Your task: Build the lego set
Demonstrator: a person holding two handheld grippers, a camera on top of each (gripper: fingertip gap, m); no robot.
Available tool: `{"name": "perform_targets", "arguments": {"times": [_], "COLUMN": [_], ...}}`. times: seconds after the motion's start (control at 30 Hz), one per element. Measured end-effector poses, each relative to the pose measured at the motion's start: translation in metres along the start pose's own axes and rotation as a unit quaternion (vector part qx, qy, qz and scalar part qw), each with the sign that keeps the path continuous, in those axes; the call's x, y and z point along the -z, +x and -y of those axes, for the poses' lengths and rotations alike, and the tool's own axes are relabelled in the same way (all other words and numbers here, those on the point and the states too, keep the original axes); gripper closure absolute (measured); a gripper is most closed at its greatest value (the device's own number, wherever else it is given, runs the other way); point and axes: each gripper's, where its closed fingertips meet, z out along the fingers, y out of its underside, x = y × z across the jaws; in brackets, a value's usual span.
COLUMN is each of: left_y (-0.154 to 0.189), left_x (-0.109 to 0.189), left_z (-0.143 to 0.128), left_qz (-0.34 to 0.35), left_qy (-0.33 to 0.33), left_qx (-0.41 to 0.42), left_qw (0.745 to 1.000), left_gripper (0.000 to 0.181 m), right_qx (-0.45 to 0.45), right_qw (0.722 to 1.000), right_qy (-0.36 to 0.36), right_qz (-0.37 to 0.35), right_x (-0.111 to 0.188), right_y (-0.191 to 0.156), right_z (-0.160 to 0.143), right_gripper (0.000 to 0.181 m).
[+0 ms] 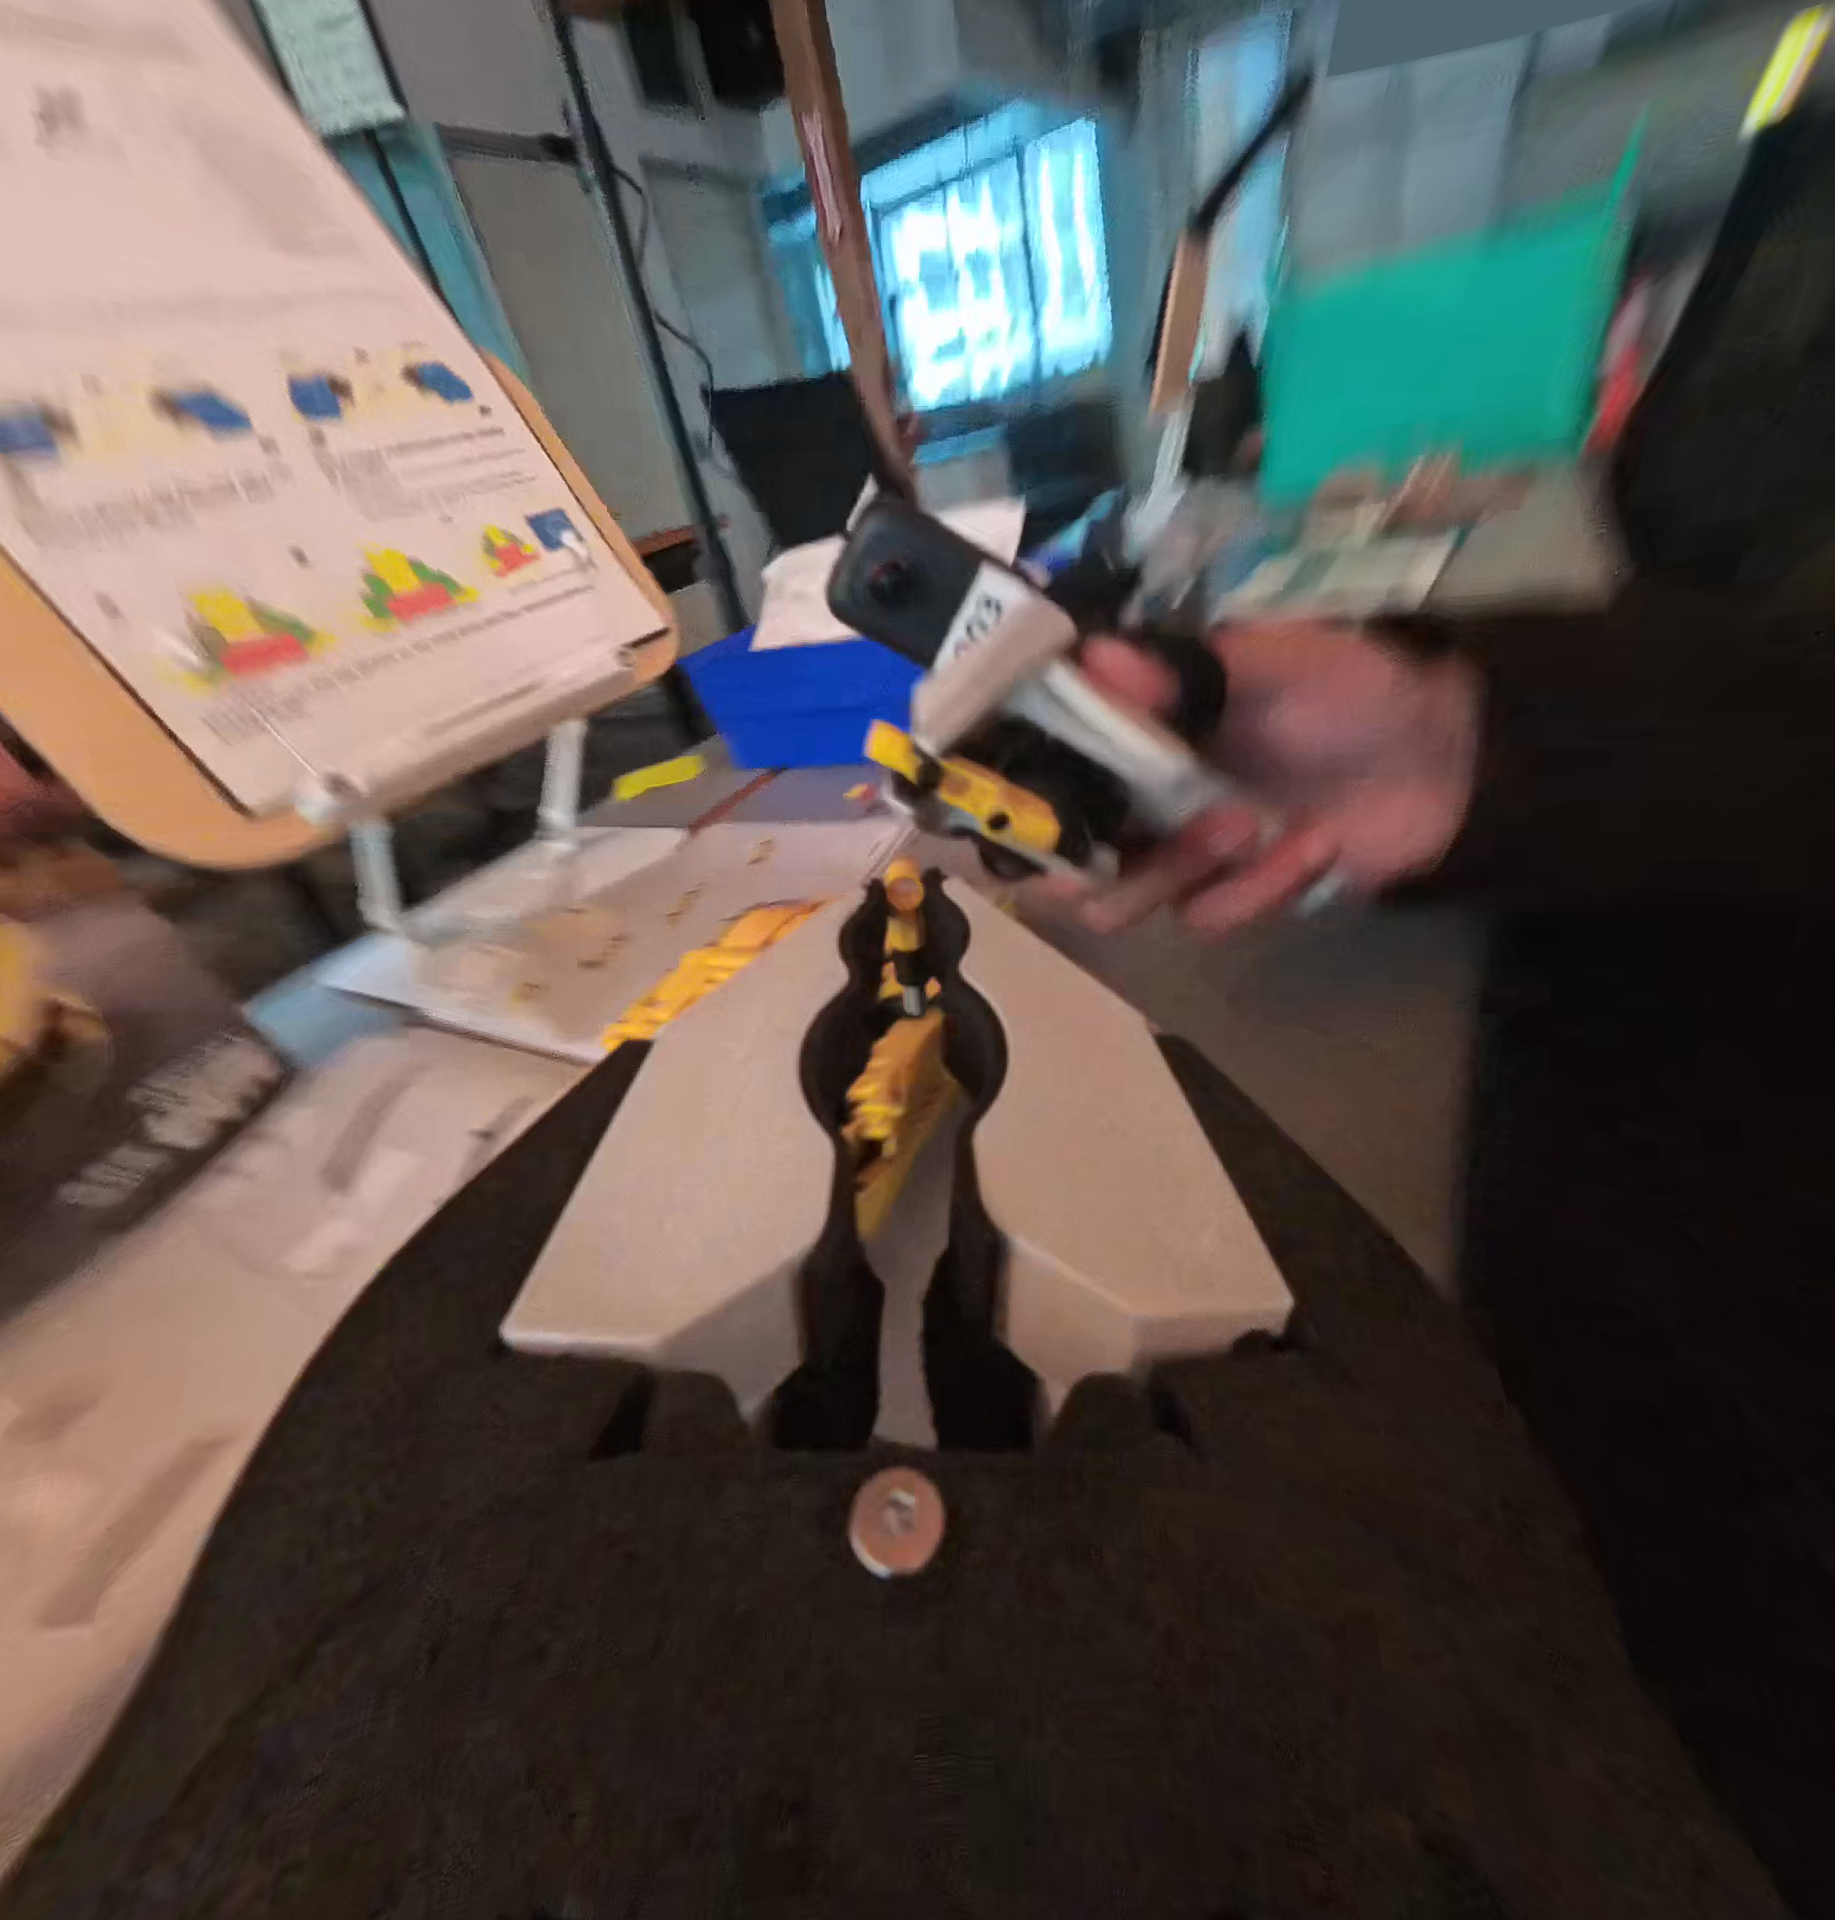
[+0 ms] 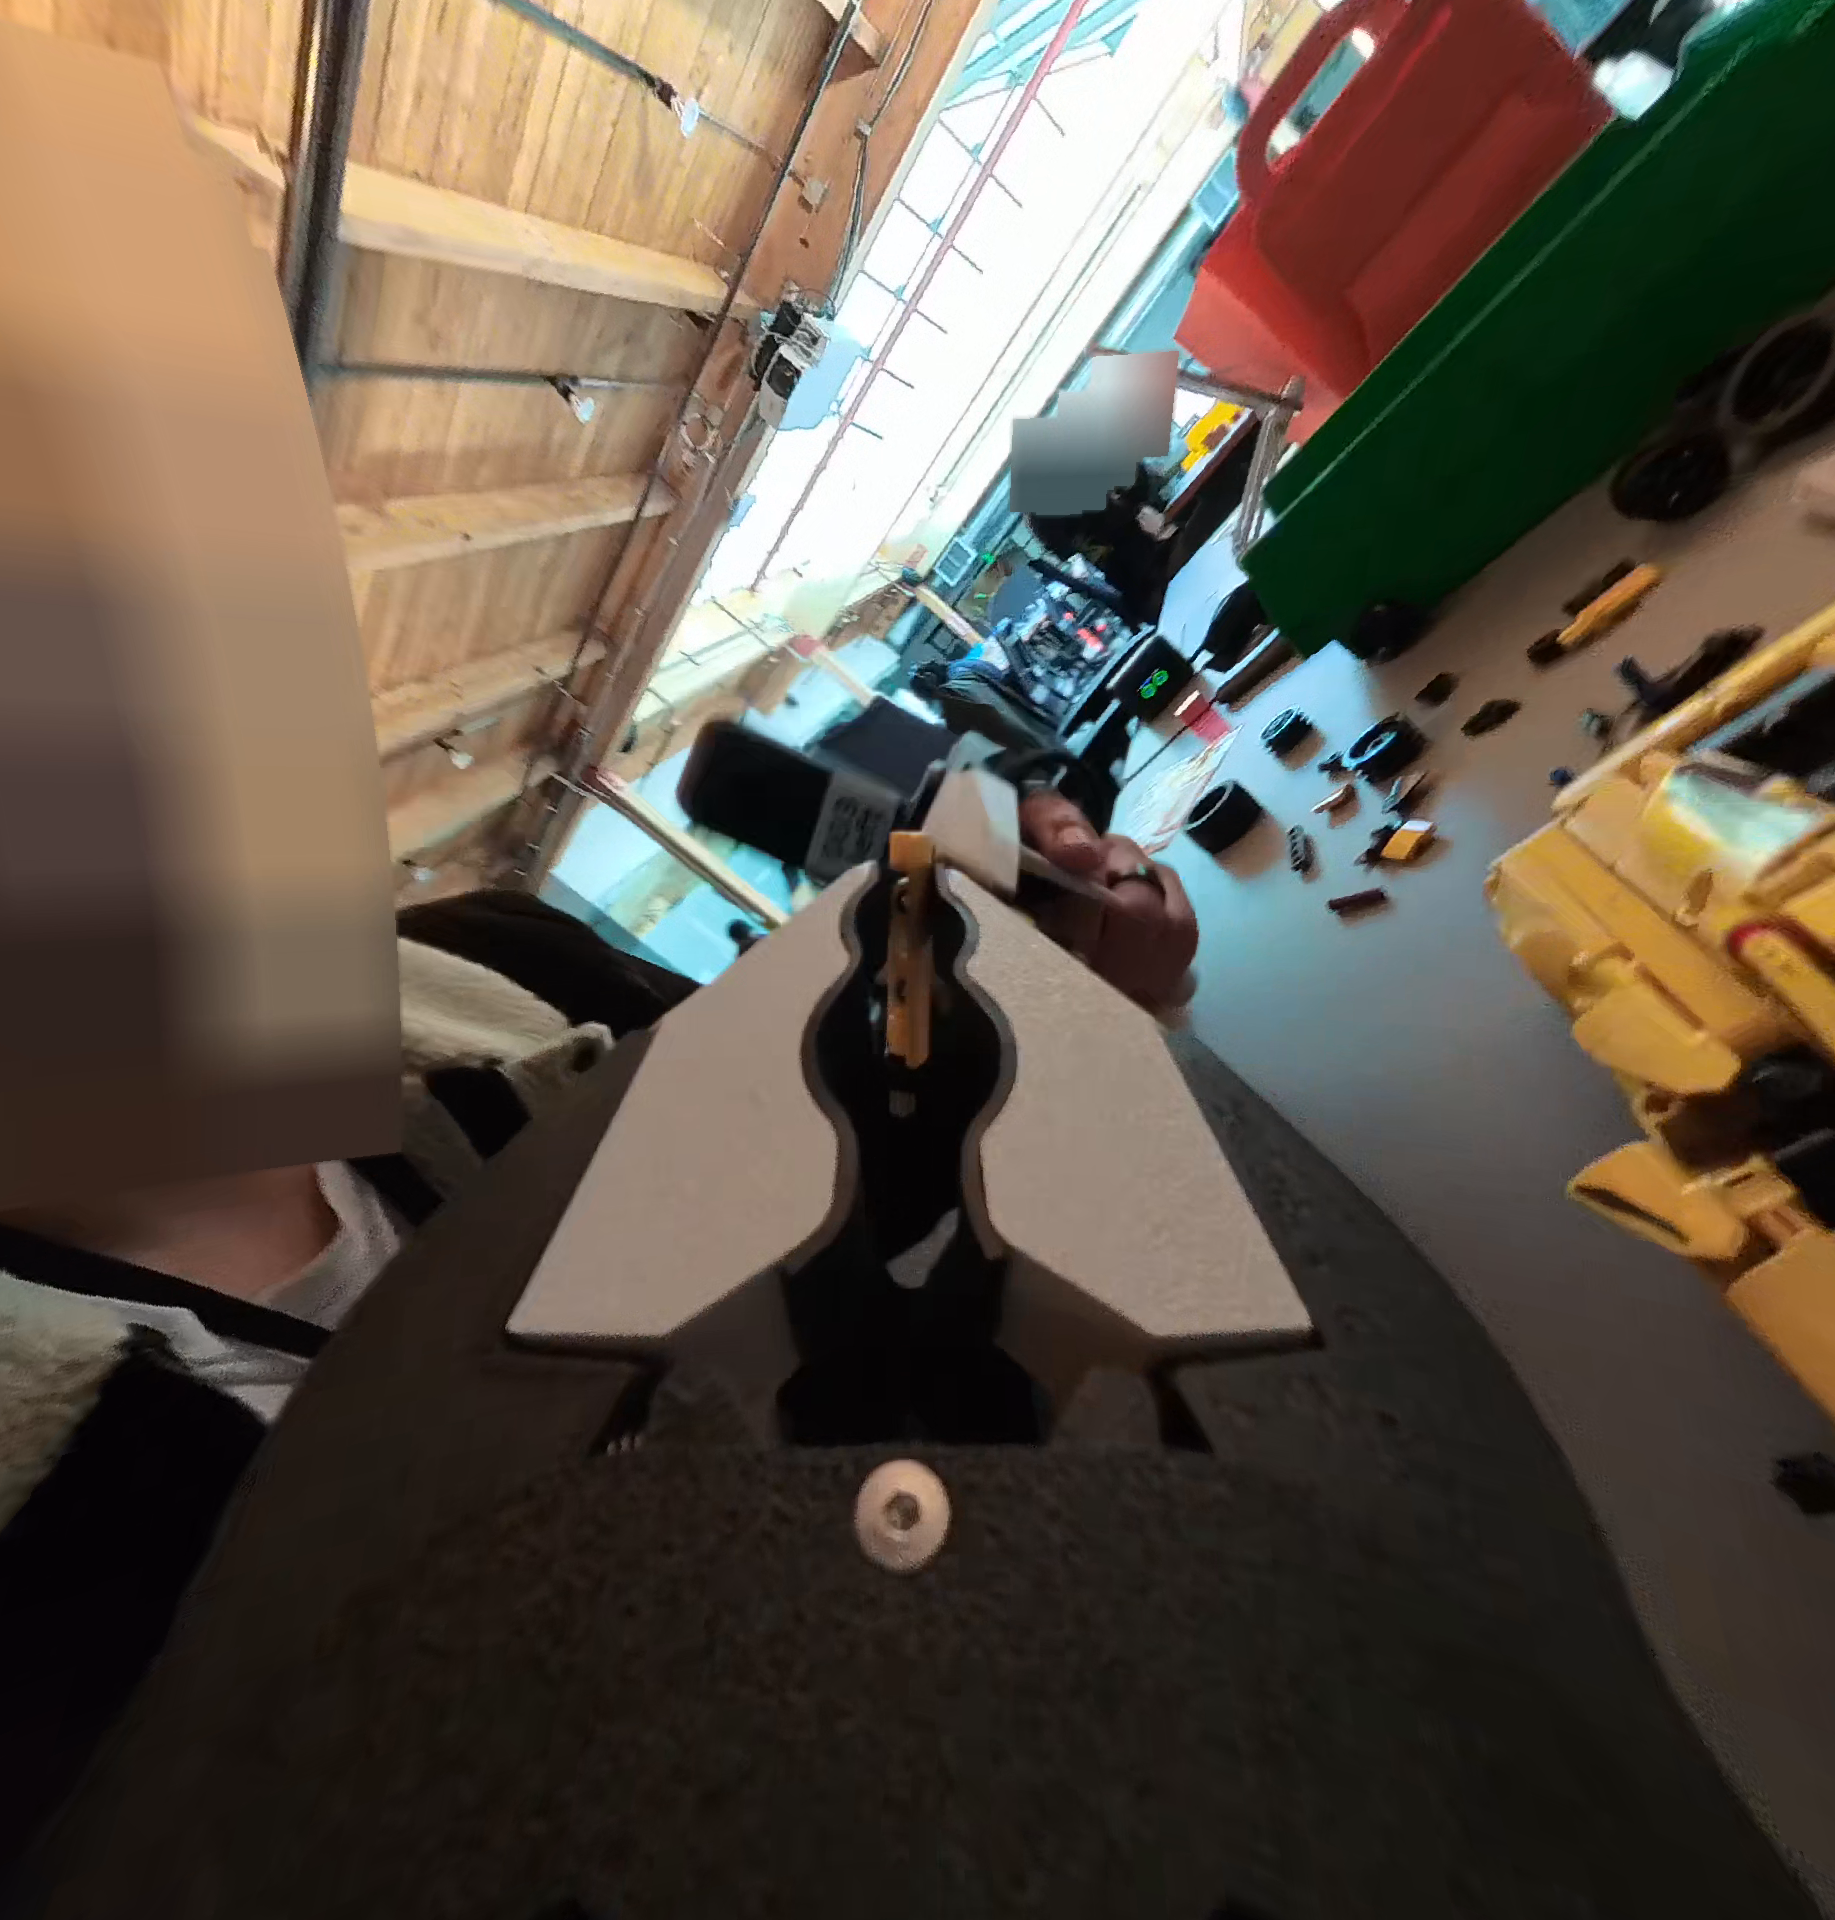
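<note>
My left gripper (image 1: 905, 914) is shut on a yellow lego sub-assembly (image 1: 897, 1081) with a black pin, held in the air above the table. My right gripper (image 2: 908, 883) is shut on a thin yellow lego piece (image 2: 909, 966) that stands on edge between the fingers. In the left wrist view the right gripper (image 1: 954, 790) shows farther off, held by a hand, with its yellow piece (image 1: 970, 795) close in front of my left fingertips. In the right wrist view the left gripper (image 2: 954, 821) and its hand show just beyond my fingertips. The left view is motion-blurred.
A large yellow lego vehicle (image 2: 1713, 935) lies at the right, with several small black and yellow parts (image 2: 1391, 758) on the table beyond it. An instruction sheet on a stand (image 1: 248, 499) rises at the left. A blue bin (image 1: 799, 696) and a row of yellow pieces (image 1: 705, 966) lie ahead. My two grippers' fingertips are within a few centimetres of each other.
</note>
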Motion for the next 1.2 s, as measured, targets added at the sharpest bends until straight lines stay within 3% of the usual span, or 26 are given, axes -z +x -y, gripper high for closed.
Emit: {"name": "perform_targets", "arguments": {"times": [0.07,0.13,0.3,0.47,0.6,0.9,0.97,1.03,1.1,1.2], "left_y": [0.011,0.013,0.017,0.028,0.037,0.041,0.039,0.036,0.034,0.033], "left_x": [-0.006,-0.008,-0.012,-0.015,-0.016,-0.022,-0.021,-0.019,-0.018,-0.019], "left_z": [-0.009,-0.021,-0.03,-0.026,-0.027,-0.033,-0.034,-0.036,-0.041,-0.044], "left_qz": [0.032,0.064,0.104,0.114,0.111,0.107,0.112,0.112,0.111,0.111], "left_qy": [-0.038,-0.077,-0.109,-0.1,-0.098,-0.106,-0.112,-0.12,-0.128,-0.134], "left_qx": [-0.167,-0.301,-0.477,-0.548,-0.576,-0.577,-0.57,-0.559,-0.552,-0.544], "left_qw": [0.985,0.948,0.866,0.823,0.804,0.802,0.806,0.813,0.817,0.821], "left_gripper": [0.175,0.175,0.175,0.175,0.175,0.175,0.175,0.175,0.175,0.175], "right_qx": [-0.049,-0.082,-0.114,-0.132,-0.135,-0.135,-0.109,-0.043,0.078,0.207], "right_qw": [0.999,0.996,0.987,0.981,0.978,0.979,0.98,0.957,0.894,0.797], "right_qy": [-0.009,-0.036,-0.101,-0.131,-0.143,-0.137,-0.133,-0.193,-0.311,-0.425], "right_qz": [0.004,-0.014,-0.057,-0.054,-0.068,-0.062,-0.095,-0.212,-0.315,-0.376], "right_x": [0.005,0.014,0.03,0.026,0.029,0.029,0.036,0.058,0.082,0.098], "right_y": [0.004,0.01,0.024,0.024,0.03,0.031,0.039,0.065,0.083,0.084], "right_z": [-0.003,-0.011,-0.031,-0.043,-0.047,-0.045,-0.041,-0.051,-0.068,-0.086], "right_gripper": [0.174,0.175,0.174,0.174,0.174,0.174,0.175,0.174,0.174,0.173]}}
